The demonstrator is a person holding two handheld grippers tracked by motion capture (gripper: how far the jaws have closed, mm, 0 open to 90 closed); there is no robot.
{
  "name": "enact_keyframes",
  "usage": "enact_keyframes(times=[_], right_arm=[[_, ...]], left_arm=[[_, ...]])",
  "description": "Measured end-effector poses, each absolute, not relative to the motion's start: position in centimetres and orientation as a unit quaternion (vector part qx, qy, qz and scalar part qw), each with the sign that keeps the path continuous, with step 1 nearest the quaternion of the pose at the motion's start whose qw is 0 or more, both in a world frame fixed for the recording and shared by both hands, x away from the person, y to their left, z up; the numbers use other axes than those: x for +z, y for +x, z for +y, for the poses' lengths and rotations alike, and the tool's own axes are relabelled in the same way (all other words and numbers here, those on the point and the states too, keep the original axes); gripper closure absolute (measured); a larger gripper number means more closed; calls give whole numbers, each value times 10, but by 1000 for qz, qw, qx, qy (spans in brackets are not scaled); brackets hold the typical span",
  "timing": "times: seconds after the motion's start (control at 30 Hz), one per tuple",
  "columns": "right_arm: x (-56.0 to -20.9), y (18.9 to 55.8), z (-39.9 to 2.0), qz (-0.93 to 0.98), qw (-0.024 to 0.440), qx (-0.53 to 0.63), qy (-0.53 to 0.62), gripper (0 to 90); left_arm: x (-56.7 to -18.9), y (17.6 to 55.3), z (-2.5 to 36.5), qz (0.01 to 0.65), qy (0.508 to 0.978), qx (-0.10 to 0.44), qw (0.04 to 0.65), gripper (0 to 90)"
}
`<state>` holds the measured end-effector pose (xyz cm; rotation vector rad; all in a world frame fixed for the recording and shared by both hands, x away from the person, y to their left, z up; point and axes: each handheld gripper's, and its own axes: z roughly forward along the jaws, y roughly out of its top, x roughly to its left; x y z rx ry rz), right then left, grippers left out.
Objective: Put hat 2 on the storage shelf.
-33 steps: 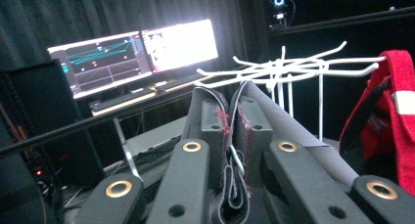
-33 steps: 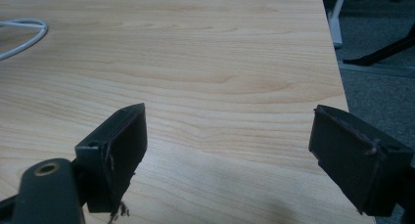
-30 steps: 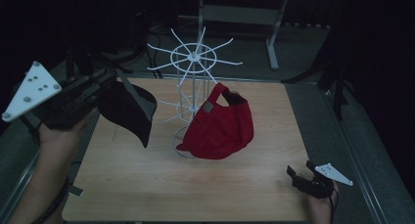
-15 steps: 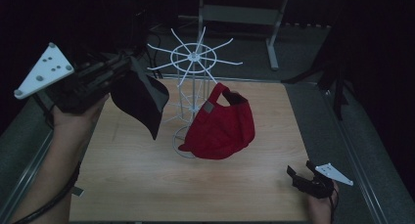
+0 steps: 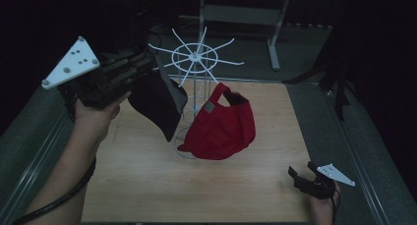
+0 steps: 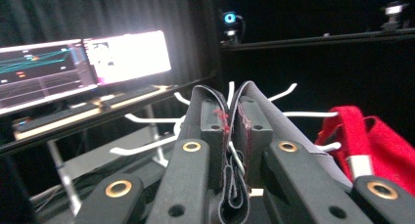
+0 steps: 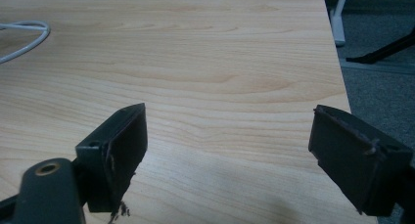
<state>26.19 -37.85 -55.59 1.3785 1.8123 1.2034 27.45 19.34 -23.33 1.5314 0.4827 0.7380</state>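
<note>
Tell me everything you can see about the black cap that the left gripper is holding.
The black cap is dark, soft fabric with red stitching along its strap. It hangs in the air over the table's left side, beside the white wire rack, drooping down to a point. The left gripper is shut on its folded strap. It hangs apart from the red cap.

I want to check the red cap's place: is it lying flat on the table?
No, the red cap hangs from an arm of the white wire rack, above the wooden table.
</note>
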Motion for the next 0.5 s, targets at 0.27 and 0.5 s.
enact_keyframes(times=[0.27,0.5], right_arm=[[-556,262,-379,675,278,450,514,144],[-556,262,-379,676,276,451,514,144]], left_arm=[[-240,276,180,198,687,302,631,841],[-264,277,179,193,705,288,619,840]])
